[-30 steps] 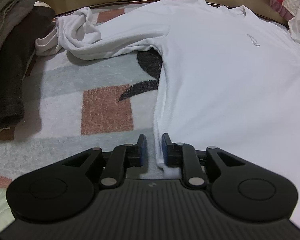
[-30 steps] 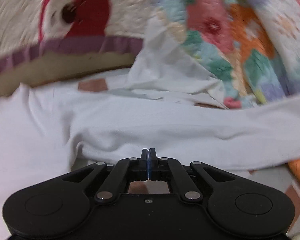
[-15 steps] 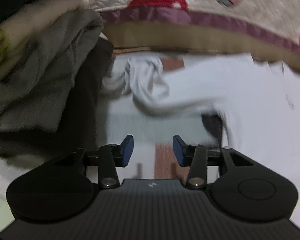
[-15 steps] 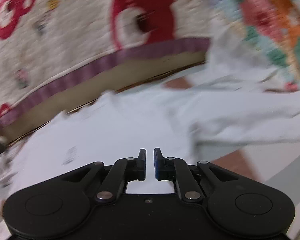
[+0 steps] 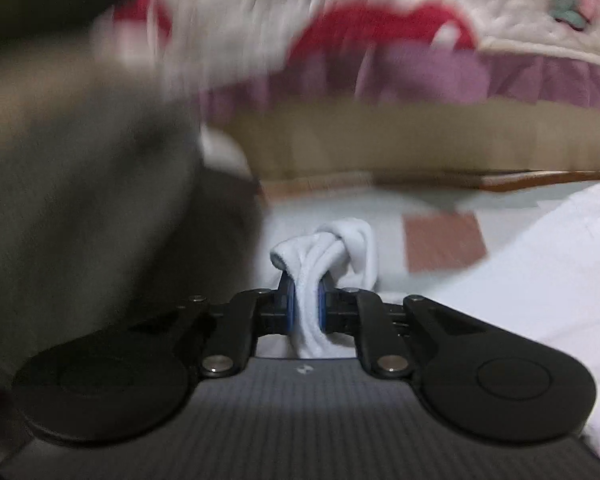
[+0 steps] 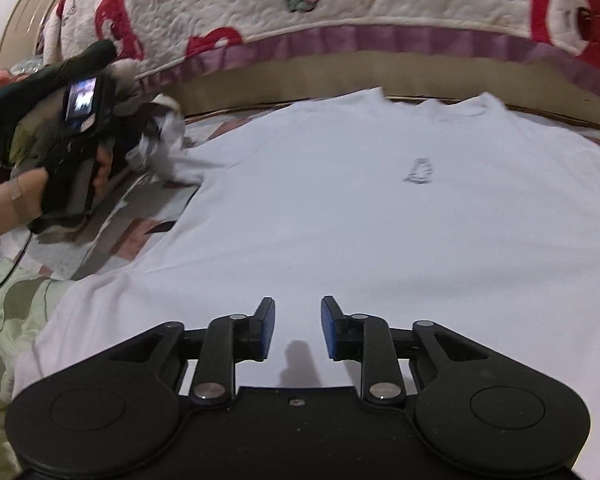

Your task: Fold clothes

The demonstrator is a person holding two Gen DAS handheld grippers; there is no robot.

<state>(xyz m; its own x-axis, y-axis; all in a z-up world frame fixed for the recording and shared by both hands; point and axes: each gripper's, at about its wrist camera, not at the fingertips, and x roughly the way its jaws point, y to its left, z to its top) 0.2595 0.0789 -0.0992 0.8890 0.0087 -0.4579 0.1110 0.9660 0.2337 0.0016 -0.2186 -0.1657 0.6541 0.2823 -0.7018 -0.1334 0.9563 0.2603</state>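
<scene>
Mostly flat, the white long-sleeved shirt (image 6: 340,208) lies front up on the bed (image 6: 140,236), its collar toward the quilt (image 6: 340,4) heaped along the far edge and a small chest print showing. A pile of dark clothes (image 5: 80,208) sits to its left. The body shows no fold in it; only one sleeve (image 5: 332,252) is bunched and lifted from the bed, so by my reading the folding stands at the sleeve stage, with the body folds left to make. The left tongs (image 5: 305,304) are clamped on that bunched sleeve cuff near the dark pile. The right tongs (image 6: 298,330) hover over the shirt's lower hem with jaws apart, gripping nothing.
</scene>
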